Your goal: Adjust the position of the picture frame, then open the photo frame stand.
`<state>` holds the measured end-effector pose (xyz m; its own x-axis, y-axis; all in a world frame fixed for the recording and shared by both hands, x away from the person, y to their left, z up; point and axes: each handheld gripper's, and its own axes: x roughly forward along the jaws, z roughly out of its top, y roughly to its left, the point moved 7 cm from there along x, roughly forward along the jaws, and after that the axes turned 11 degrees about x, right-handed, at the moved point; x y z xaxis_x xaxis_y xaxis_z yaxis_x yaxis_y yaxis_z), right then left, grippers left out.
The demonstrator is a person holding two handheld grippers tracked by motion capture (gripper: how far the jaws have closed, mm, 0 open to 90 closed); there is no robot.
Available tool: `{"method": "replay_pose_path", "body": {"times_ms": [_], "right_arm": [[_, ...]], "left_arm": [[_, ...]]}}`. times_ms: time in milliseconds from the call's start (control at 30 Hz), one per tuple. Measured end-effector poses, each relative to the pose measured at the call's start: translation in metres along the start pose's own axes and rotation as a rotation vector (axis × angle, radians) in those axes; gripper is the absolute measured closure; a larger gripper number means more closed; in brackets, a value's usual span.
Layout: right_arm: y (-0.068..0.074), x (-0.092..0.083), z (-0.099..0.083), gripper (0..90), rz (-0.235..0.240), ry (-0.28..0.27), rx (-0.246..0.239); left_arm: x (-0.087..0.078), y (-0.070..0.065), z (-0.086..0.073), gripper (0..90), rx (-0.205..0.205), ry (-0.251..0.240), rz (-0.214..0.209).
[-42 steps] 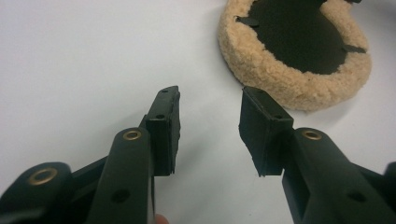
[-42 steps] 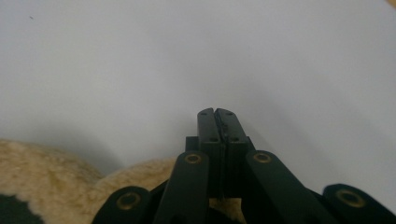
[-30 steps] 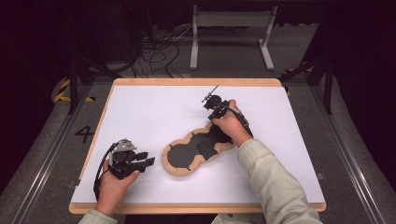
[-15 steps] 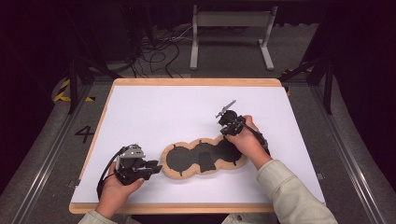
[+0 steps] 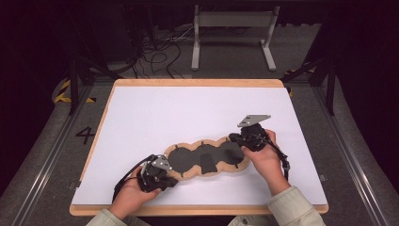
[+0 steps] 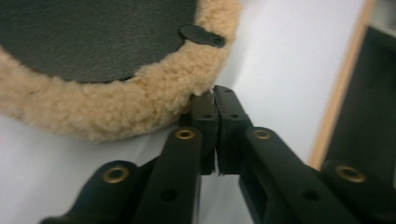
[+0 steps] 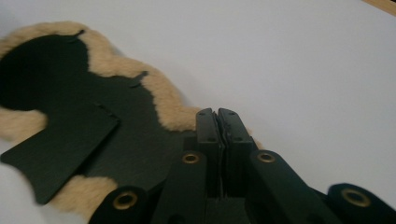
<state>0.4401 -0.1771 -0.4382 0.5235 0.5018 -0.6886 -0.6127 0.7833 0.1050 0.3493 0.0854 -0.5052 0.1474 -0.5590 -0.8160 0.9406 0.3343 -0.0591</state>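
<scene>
Left gripper: fingers pressed together, having just been closing, pinching the fleecy rim at the left end of the fleece-edged pad; in the left gripper view the tips bite into the tan pile just beside a small black tab on the dark inner face. Held in the left hand at the near left of the surface, cable looping back toward the wrist.

Right gripper: fingers closed tight on the right end of the same pad, clamped over the edge where dark lining meets fleece border. Grey three-cornered plate on top, tilted up; right hand behind it, pale sleeve entering from the near edge.

Pad stretched long between both grips, lying flat across the near middle of the surface, running left to right with the right end slightly farther. Three rounded lobes, dark lining upward, tan fleece all around, a loose dark flap over the middle lobe.

Surface white, wood-framed. Beyond the far edge, tangled cables on the floor and a grey metal stand.
</scene>
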Motion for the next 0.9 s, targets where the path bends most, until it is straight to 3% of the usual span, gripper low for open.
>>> {"method": "replay_pose_path", "body": {"times_ms": [133,300,367,467,667,800,900], "right_arm": [[0.003,-0.009,-0.009,88.2,0.024,0.0,0.001],[0.013,-0.021,-0.015,89.0,0.073,-0.005,-0.001],[0.023,-0.025,-0.019,89.0,0.095,0.003,-0.014],[0.03,-0.025,-0.023,89.0,0.11,0.01,-0.028],[0.047,-0.024,-0.032,88.9,0.152,0.018,-0.059],[0.054,-0.022,-0.036,89.0,0.162,0.029,-0.079],[0.058,-0.021,-0.038,89.4,0.173,0.028,-0.085]], "left_arm": [[0.002,0.017,0.004,87.7,-0.026,-0.025,0.041],[0.001,0.027,0.005,84.8,-0.065,-0.037,0.076],[-0.002,0.027,0.006,79.8,-0.018,-0.042,0.07],[-0.01,0.027,0.007,75.3,0.01,-0.043,0.073],[-0.034,0.037,0.016,66.9,0.008,-0.138,0.131],[-0.038,0.043,0.018,64.4,-0.001,-0.179,0.168],[-0.042,0.049,0.019,63.4,-0.045,-0.221,0.214]]}}
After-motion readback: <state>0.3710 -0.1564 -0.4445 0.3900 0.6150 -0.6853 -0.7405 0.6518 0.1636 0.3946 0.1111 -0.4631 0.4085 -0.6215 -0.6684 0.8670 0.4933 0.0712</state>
